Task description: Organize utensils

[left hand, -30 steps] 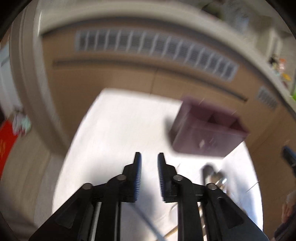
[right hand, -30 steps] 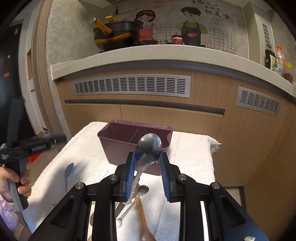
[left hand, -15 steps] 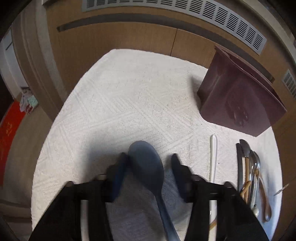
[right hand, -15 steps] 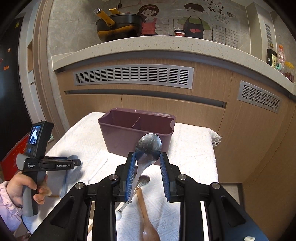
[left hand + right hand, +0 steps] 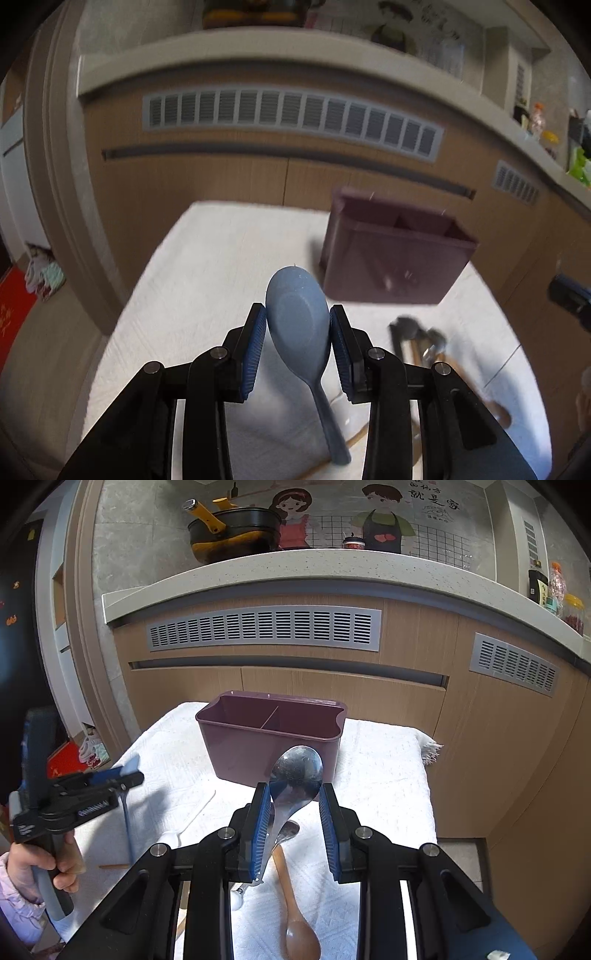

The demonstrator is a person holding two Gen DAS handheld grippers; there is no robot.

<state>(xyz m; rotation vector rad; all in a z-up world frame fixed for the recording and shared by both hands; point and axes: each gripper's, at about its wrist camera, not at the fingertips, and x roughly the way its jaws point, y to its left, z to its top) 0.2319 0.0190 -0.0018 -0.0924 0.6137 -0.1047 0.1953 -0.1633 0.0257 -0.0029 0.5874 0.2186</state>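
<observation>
My left gripper [image 5: 297,332] is shut on a blue plastic spoon [image 5: 298,321], pads against the bowl, handle hanging down over the white cloth [image 5: 207,280]. A dark purple two-compartment utensil holder [image 5: 395,258] stands ahead and to the right of it. My right gripper [image 5: 291,812] is shut on a metal spoon [image 5: 295,771], bowl up, just in front of the holder [image 5: 269,738]. In the right wrist view the left gripper [image 5: 129,771] hovers at the left with the blue spoon [image 5: 127,823] dangling, held by a person's hand [image 5: 48,864].
A wooden spoon [image 5: 295,904], a white spoon [image 5: 184,827], another metal spoon [image 5: 288,830] and a chopstick [image 5: 114,866] lie on the cloth [image 5: 376,775]. Wooden cabinets with grey vents [image 5: 266,627] rise behind. The floor drops off right of the cloth.
The left gripper dipped to the cloth, closed on the blue spoon and lifted it off the cloth. The right gripper stayed still with the metal spoon.
</observation>
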